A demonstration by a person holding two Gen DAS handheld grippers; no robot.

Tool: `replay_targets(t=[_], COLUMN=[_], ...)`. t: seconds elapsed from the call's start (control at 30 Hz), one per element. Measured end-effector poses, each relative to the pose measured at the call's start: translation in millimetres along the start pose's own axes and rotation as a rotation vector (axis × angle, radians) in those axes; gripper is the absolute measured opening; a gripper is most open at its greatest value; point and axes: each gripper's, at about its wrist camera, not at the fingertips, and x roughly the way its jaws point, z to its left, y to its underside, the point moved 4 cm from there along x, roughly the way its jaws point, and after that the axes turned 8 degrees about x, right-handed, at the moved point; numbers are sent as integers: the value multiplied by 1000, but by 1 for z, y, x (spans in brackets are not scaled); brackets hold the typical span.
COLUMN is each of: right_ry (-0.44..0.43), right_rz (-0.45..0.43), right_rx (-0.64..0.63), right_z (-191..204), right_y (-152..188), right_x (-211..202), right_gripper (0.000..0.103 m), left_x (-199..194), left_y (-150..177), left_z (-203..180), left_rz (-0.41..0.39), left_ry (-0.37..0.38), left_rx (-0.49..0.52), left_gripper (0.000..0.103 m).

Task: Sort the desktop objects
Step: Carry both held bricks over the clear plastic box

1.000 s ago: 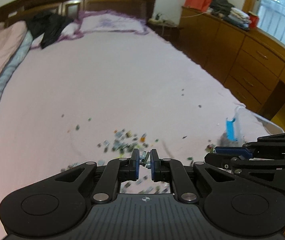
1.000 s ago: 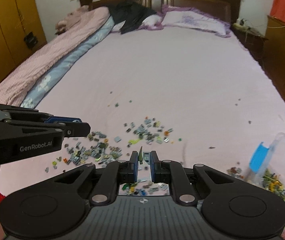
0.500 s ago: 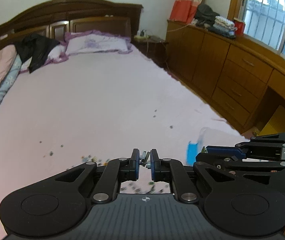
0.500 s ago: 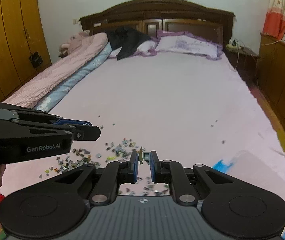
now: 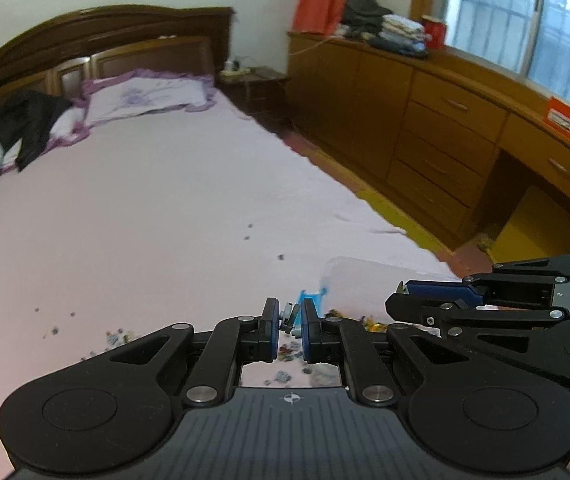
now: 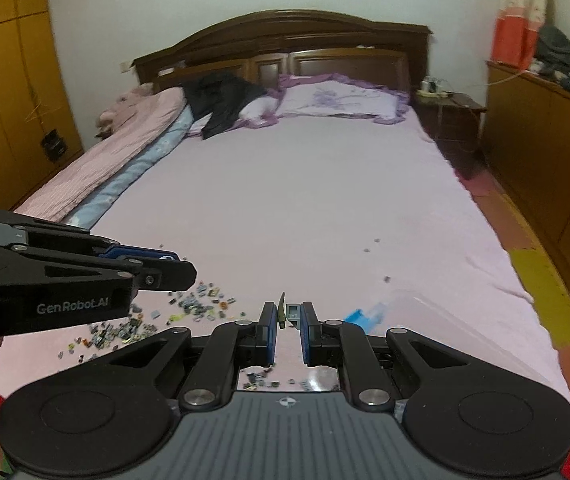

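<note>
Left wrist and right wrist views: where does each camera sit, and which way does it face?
Left wrist: on the left gripper, facing down the bed toward the dresser; right gripper at right.
Right wrist: on the right gripper, facing the headboard; left gripper at left.
Shared: bed, clear bin, scattered small bricks.

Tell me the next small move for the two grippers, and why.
Probably carry both on over the clear bin and open there. The left gripper pinches a small grey piece, the right gripper grips a thin green piece and a grey one; the bin lies just ahead.
</note>
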Motion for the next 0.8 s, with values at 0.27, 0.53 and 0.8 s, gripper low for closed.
replay_targets(t=[0.27, 0.53, 0.8], right_ry=[149, 224, 214], right_rz=[-28, -49, -33], right_rx=[25, 73, 76], right_z=[-21, -32, -59], right_y=[5, 21, 28], right_x=[-23, -38, -39], right_gripper=[13, 13, 13], left_x=[16, 29, 47], left_y=[-6, -10, -21], left_z=[-23, -41, -65], left_rz=[-63, -61, -33], left_ry=[131, 176, 162], left_rx=[39, 84, 77], left_gripper=[13, 13, 13])
